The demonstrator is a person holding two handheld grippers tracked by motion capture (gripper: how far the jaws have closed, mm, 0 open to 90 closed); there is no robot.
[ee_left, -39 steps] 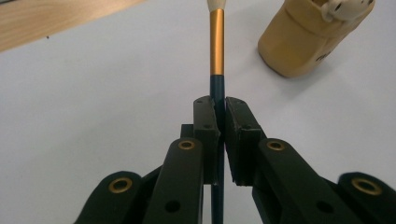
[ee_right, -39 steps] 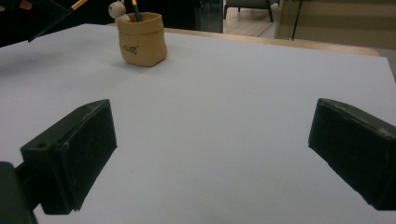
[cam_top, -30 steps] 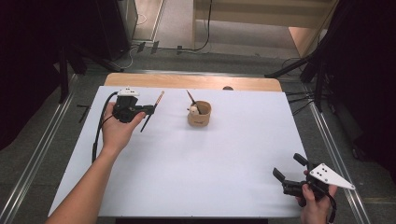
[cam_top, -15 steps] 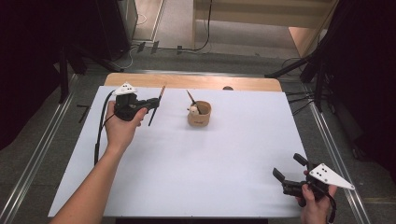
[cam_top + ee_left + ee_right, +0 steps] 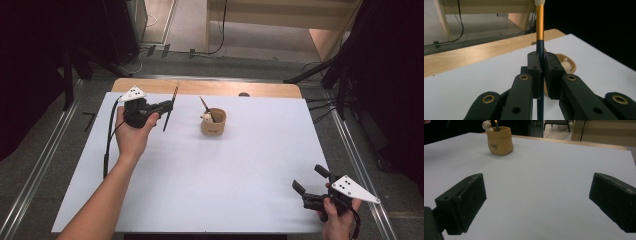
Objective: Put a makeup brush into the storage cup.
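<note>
My left gripper (image 5: 169, 106) hovers over the table's far left, shut on a thin dark pencil (image 5: 170, 107) that runs steeply through its jaws. In the left gripper view the pads (image 5: 534, 65) pinch the dark blue shaft of the pencil (image 5: 539, 30), whose gold band and pale tip rise above my left gripper (image 5: 542, 58). To its right, a small tan pot (image 5: 213, 123) holds another pencil and a little white figure. My right gripper (image 5: 307, 179) rests open at the front right, and between its jaws (image 5: 537, 186) there is only white table; the pot (image 5: 499, 140) stands far ahead.
A white sheet (image 5: 225, 175) covers the table, with a wooden strip (image 5: 220, 89) bare along the far edge. The left gripper's black cable (image 5: 108, 145) trails down the left side. Metal rails and dark stands flank the table.
My left hand has lifted the pencil slightly and carried it a little right, toward the pot. The right gripper has stayed still.
</note>
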